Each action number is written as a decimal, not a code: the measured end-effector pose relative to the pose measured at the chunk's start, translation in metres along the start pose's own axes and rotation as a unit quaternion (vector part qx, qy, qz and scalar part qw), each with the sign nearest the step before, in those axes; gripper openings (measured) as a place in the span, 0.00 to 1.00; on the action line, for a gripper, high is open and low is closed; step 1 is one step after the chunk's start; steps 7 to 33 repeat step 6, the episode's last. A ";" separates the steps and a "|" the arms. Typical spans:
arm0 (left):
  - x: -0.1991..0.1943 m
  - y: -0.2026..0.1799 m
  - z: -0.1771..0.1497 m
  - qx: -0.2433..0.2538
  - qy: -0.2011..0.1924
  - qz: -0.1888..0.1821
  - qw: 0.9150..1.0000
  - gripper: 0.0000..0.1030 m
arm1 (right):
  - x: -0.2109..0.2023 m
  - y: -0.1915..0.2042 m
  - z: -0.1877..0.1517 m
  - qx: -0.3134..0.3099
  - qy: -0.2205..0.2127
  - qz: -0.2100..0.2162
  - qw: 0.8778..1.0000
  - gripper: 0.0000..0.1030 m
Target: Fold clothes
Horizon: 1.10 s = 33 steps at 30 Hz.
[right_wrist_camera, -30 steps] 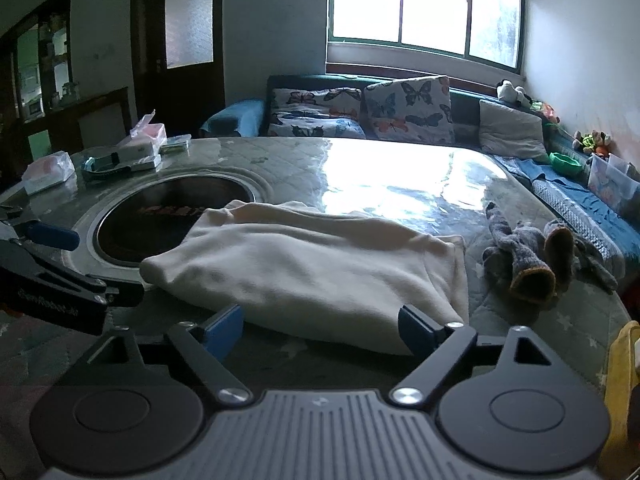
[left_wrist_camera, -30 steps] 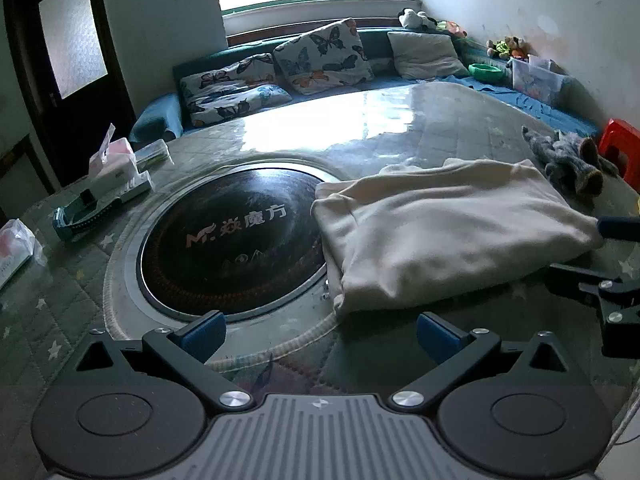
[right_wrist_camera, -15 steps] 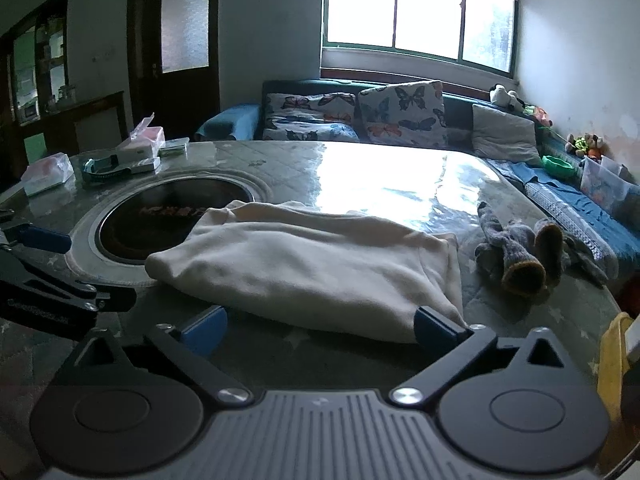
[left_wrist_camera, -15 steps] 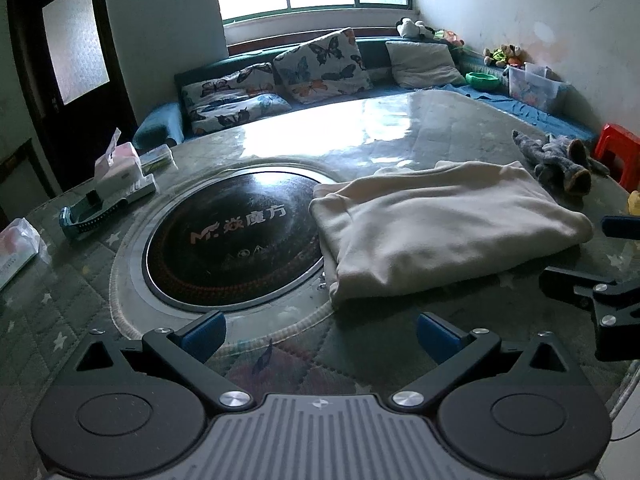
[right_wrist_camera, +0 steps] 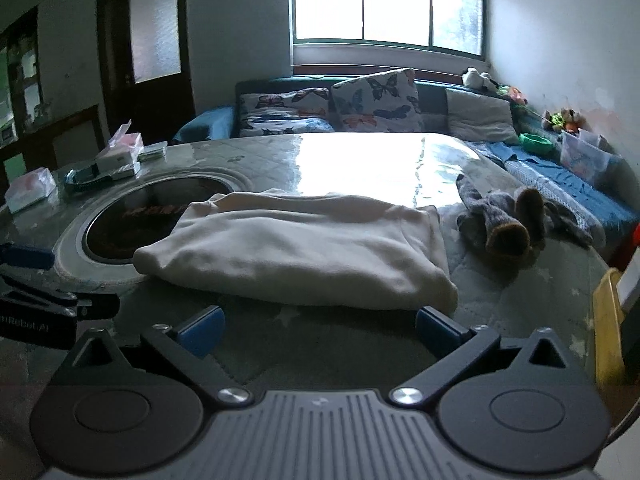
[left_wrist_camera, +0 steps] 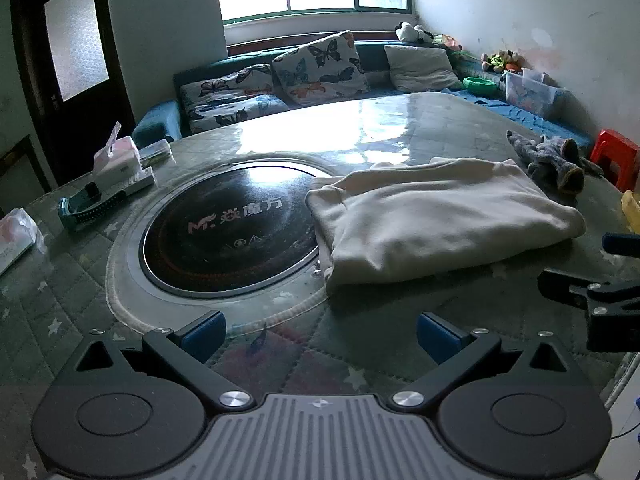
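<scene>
A cream garment (left_wrist_camera: pixel 436 220) lies folded into a thick rectangle on the round table, its left edge over the rim of the black cooktop. It also shows in the right wrist view (right_wrist_camera: pixel 304 252). My left gripper (left_wrist_camera: pixel 320 336) is open and empty, hovering near the table's front edge, short of the garment's front left corner. My right gripper (right_wrist_camera: pixel 318 330) is open and empty, just short of the garment's near edge. Each gripper shows at the side of the other's view, the right one in the left wrist view (left_wrist_camera: pixel 600 296) and the left one in the right wrist view (right_wrist_camera: pixel 48 300).
A round black cooktop (left_wrist_camera: pixel 228 232) is set in the table. Grey socks (right_wrist_camera: pixel 508 220) lie right of the garment. A tissue box (left_wrist_camera: pixel 120 168), a blue-green band and a bag sit at the left. A yellow object (right_wrist_camera: pixel 608 332) is at the right edge. A sofa with cushions stands behind.
Both grippers have drawn back and up from the garment, which looks smaller and farther away. The right gripper's jaws have opened wider. The garment has not moved.
</scene>
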State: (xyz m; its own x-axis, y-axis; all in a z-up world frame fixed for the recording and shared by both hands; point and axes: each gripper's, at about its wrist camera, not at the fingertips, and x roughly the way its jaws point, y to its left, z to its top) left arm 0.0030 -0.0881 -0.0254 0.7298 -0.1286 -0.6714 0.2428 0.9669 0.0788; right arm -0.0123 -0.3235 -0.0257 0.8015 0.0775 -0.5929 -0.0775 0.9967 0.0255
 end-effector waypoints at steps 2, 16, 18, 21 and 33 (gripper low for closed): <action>-0.001 -0.001 -0.001 0.000 -0.003 -0.001 1.000 1.00 | 0.001 0.001 -0.001 0.003 0.002 -0.001 1.000 1.00; -0.002 -0.003 -0.002 0.007 -0.004 -0.005 1.000 1.00 | 0.002 0.002 -0.003 0.007 0.006 -0.002 1.000 1.00; -0.002 -0.003 -0.002 0.007 -0.004 -0.005 1.000 1.00 | 0.002 0.002 -0.003 0.007 0.006 -0.002 1.000 1.00; -0.002 -0.003 -0.002 0.007 -0.004 -0.005 1.000 1.00 | 0.002 0.002 -0.003 0.007 0.006 -0.002 1.000 1.00; -0.002 -0.003 -0.002 0.007 -0.004 -0.005 1.000 1.00 | 0.002 0.002 -0.003 0.007 0.006 -0.002 1.000 1.00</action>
